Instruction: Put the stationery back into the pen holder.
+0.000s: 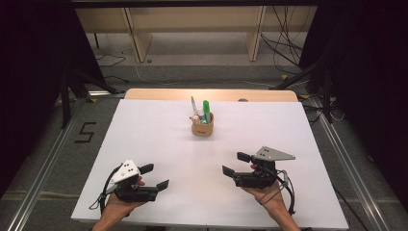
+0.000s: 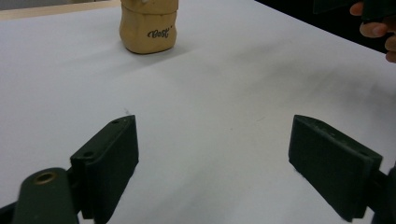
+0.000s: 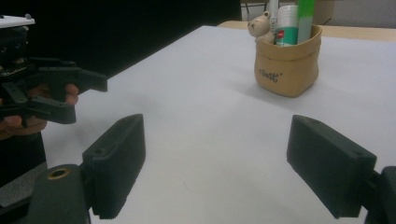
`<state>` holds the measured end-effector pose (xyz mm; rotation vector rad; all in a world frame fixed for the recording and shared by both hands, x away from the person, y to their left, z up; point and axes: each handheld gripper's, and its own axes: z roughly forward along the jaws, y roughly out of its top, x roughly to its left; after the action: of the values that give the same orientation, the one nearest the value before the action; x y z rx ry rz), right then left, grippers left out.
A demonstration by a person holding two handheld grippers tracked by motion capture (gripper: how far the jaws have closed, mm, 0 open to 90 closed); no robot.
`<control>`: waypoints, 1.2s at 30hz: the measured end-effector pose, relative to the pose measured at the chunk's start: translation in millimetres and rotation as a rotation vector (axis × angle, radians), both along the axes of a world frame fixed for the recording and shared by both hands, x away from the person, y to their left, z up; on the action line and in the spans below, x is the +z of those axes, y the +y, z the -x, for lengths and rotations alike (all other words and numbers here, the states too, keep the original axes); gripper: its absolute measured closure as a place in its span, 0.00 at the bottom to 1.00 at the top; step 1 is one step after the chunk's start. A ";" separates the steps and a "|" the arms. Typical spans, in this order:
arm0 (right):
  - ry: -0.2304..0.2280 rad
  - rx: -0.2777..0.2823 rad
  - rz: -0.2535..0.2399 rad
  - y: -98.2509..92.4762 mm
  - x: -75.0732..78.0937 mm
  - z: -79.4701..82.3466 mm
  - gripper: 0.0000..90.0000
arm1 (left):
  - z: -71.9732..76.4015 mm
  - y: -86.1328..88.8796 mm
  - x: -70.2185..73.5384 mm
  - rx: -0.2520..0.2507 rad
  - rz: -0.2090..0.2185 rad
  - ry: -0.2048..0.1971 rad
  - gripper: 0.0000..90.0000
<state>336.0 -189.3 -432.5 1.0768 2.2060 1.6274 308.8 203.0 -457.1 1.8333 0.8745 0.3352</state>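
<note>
A small tan pouch (image 1: 202,126) stands upright toward the back middle of the white table (image 1: 154,139). It holds a green marker (image 1: 206,111), a grey pen (image 1: 193,106) and a little bear figure (image 1: 195,118). My left gripper (image 1: 154,175) is held at the front left, jaws wide apart, nothing between them. At the front right my right gripper (image 1: 236,163) is also open and empty. The pouch (image 2: 148,25) shows far ahead in the left gripper view. In the right gripper view the pouch (image 3: 287,63) stands ahead to the right, and the left gripper (image 3: 91,95) shows at the left edge.
A wooden strip (image 1: 211,95) runs along the table's far edge. Beyond it are a wooden shelf frame (image 1: 192,29) and loose cables (image 1: 284,38) on the floor. Dark stands (image 1: 67,91) flank the table. A "5" mark (image 1: 84,132) is taped on the floor at left.
</note>
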 end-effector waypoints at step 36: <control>-0.030 -0.087 0.010 -45.4 -19.6 39.9 0.22 | 0.6 -0.3 0.5 -0.021 0.008 0.001 0.17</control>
<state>296.1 -234.6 -452.1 1.1216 2.1157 1.5840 308.2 202.7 -456.6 1.8348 0.8554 0.3168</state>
